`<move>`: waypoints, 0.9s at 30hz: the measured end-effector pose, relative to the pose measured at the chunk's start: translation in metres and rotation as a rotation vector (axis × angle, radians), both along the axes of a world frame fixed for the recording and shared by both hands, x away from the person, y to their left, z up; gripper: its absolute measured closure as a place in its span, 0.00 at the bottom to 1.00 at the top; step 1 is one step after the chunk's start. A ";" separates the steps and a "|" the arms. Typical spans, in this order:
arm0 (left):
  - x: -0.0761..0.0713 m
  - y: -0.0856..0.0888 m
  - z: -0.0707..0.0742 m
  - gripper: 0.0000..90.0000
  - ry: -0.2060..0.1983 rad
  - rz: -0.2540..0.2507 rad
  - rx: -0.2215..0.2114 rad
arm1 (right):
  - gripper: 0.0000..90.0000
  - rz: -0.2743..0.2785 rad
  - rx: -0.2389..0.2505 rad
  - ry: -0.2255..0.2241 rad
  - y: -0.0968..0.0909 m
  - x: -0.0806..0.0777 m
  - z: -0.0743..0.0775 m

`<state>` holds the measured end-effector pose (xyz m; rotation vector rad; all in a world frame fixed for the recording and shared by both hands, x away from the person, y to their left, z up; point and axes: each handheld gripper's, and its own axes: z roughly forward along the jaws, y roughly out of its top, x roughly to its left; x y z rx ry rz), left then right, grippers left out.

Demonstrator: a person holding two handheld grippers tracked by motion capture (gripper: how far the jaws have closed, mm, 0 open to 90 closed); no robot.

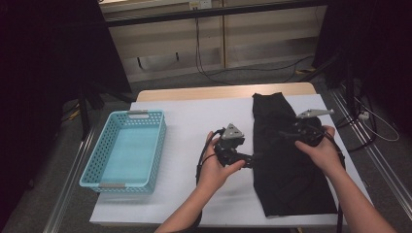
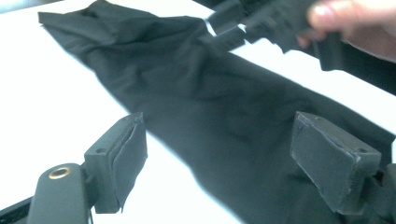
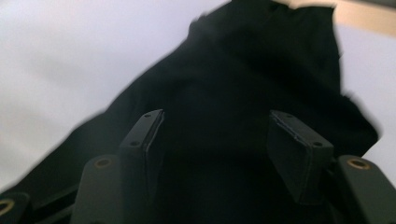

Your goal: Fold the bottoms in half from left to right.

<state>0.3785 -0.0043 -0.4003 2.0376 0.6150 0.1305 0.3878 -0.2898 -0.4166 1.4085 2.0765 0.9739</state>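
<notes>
At the left I see a perforated turquoise plastic basket (image 1: 127, 150), nothing inside. My left gripper (image 1: 250, 160) is spread wide at the edge of the soft, wrinkled black cloth (image 1: 286, 160) on the white table (image 1: 189, 126). My right gripper (image 3: 224, 154) is wide too, above this cloth.

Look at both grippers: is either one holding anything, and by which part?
Nothing is held. The left gripper and the right gripper both stand open above the black cloth, with no fabric between their jaws.
</notes>
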 end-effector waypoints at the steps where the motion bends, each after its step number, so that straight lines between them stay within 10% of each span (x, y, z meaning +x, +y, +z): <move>1: 0.000 0.002 -0.001 0.21 0.000 0.003 0.000 | 0.42 0.009 -0.017 0.013 0.002 -0.005 -0.007; 27: 0.002 0.057 -0.030 0.17 0.031 0.046 0.098 | 0.56 0.029 -0.066 0.060 -0.013 -0.083 -0.027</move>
